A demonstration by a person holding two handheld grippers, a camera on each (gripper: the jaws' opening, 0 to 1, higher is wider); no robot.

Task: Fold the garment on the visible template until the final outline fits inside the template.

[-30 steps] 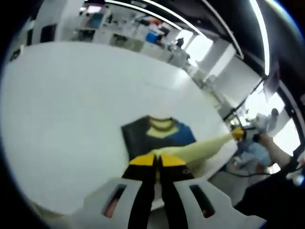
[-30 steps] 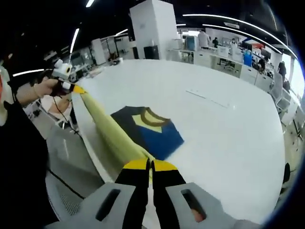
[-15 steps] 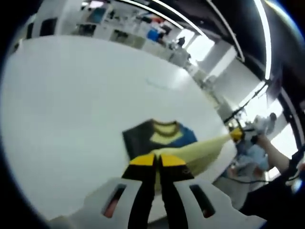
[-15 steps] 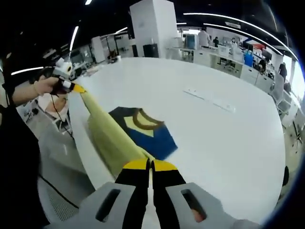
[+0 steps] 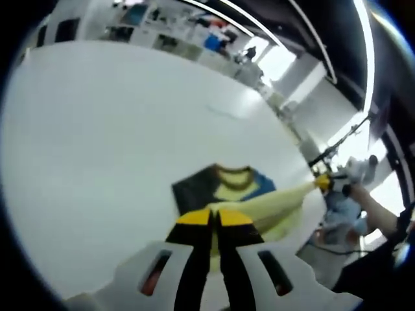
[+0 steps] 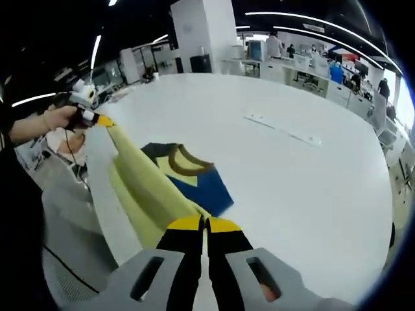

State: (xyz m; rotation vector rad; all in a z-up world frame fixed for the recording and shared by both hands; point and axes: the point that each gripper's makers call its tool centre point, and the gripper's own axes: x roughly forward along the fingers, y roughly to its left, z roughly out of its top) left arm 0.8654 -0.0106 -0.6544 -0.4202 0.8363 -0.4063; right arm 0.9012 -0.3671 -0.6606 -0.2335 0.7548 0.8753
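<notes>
Garment [image 6: 165, 184] farther onto white table [image 6: 311, 188]

Left gripper: your left gripper [image 5: 214, 218] has its yellow-tipped jaws pressed together on the pale yellow edge of the garment [image 5: 224, 188].
Right gripper: your right gripper [image 6: 204, 224] is likewise clamped, jaws meeting on the same yellow edge.
Left hand: your hand [image 6: 57, 118] wraps the left gripper's handle, seen at the left of the right gripper view.
Right hand: your other hand [image 5: 358, 193] holds the right gripper at the far right of the left gripper view.
</notes>
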